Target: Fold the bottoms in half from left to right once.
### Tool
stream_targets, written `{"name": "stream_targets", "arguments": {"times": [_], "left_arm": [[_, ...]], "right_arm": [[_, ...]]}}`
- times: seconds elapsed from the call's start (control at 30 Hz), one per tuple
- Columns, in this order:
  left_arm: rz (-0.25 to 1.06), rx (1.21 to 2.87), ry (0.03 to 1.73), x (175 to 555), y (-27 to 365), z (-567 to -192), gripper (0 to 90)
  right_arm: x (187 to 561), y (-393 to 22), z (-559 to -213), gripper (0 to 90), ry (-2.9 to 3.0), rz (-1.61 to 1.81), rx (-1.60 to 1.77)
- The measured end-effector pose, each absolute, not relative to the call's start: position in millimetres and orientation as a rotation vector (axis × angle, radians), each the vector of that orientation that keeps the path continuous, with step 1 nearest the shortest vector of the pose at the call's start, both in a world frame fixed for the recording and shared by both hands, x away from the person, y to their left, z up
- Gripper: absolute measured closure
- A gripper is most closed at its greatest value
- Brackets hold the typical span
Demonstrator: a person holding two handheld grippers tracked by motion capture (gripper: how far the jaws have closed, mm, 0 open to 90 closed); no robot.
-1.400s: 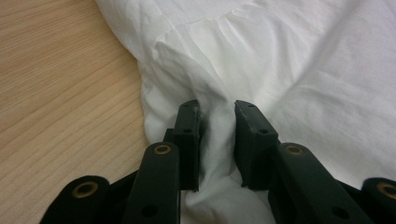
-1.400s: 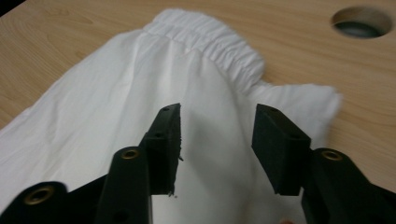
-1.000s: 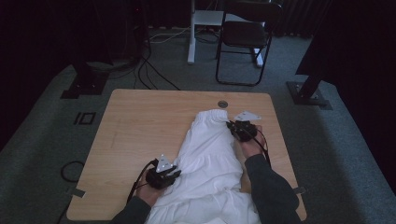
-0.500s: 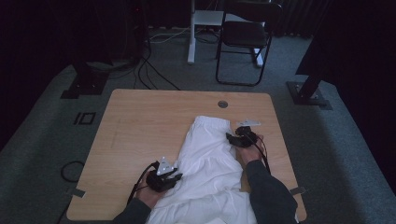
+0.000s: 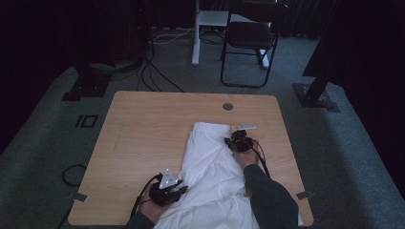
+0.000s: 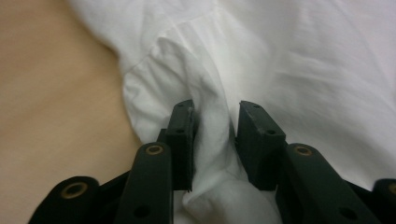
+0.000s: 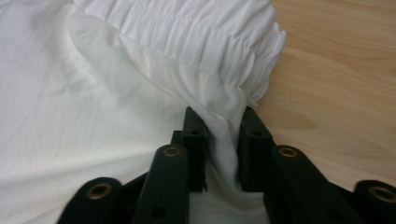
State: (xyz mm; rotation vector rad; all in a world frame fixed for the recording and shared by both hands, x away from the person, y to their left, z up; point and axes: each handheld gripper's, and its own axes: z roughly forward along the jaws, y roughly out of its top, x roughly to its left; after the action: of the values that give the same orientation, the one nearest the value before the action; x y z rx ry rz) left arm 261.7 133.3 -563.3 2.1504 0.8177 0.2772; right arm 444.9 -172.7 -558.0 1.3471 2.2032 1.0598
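Observation:
A white garment (image 5: 210, 167) lies crumpled on the wooden table (image 5: 143, 133), its gathered waistband (image 7: 201, 32) at the far end. My left gripper (image 5: 184, 190) sits at the cloth's near left edge. Its jaws have just been opening a little, and a raised fold of the garment (image 6: 212, 135) is still pinched between them (image 6: 215, 116). My right gripper (image 5: 228, 141) is at the far right corner by the waistband. Its jaws have just been closing, and they now squeeze a tuck of cloth below the waistband (image 7: 219, 119).
A round grommet hole (image 5: 228, 106) sits near the table's far edge. Beyond the table stand a black chair (image 5: 250, 38) and a white post (image 5: 196, 33), with cables on the grey carpet. Bare wood spreads left of the garment.
The right gripper has come down and nearer along the cloth, and the garment's far end has drawn back toward the person. The left gripper has shifted only slightly.

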Motion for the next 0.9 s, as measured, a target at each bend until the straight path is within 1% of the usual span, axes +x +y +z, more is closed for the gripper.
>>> {"name": "stream_targets", "arguments": {"times": [0.07, 0.13, 0.2, 0.27, 0.3, 0.33, 0.4, 0.53, 0.6, 0.67, 0.77, 0.83, 0.9], "left_arm": [[0.241, 2.158, 0.804, 261, 137, -558, 59.1], [0.248, 2.115, 0.814, 265, 144, -549, 52.7], [0.344, 2.06, 0.844, 277, 150, -532, 48.0], [0.397, 2.019, 0.856, 292, 151, -518, 45.7], [0.439, 2.005, 0.871, 307, 149, -511, 44.0], [0.456, 1.998, 0.883, 317, 146, -508, 43.0], [0.466, 1.975, 0.934, 351, 137, -504, 39.6], [0.463, 1.998, 0.996, 406, 115, -514, 35.3], [0.442, 2.009, 1.044, 426, 105, -523, 31.9], [0.452, 2.021, 1.086, 439, 99, -531, 29.9], [0.41, 2.044, 1.149, 455, 93, -545, 28.8], [0.375, 2.057, 1.156, 458, 91, -551, 29.0], [0.404, 2.07, 1.148, 457, 89, -553, 30.9]], "right_arm": [[442, -170, -559, 77.9, 2.218, 1.074, 1.323], [441, -169, -559, 78.3, 2.219, 1.075, 1.318], [442, -169, -559, 78.6, 2.223, 1.088, 1.318], [443, -170, -560, 78.9, 2.229, 1.098, 1.308], [443, -170, -560, 79.0, 2.229, 1.1, 1.308], [443, -170, -560, 79.1, 2.228, 1.103, 1.309], [444, -169, -560, 79.2, 2.227, 1.106, 1.307], [443, -170, -561, 79.1, 2.222, 1.114, 1.307], [443, -170, -561, 79.1, 2.218, 1.121, 1.31], [443, -170, -562, 79.1, 2.218, 1.125, 1.307], [443, -170, -562, 79.1, 2.217, 1.129, 1.309], [443, -170, -562, 79.1, 2.216, 1.131, 1.307], [443, -170, -562, 79.0, 2.217, 1.134, 1.305]]}}
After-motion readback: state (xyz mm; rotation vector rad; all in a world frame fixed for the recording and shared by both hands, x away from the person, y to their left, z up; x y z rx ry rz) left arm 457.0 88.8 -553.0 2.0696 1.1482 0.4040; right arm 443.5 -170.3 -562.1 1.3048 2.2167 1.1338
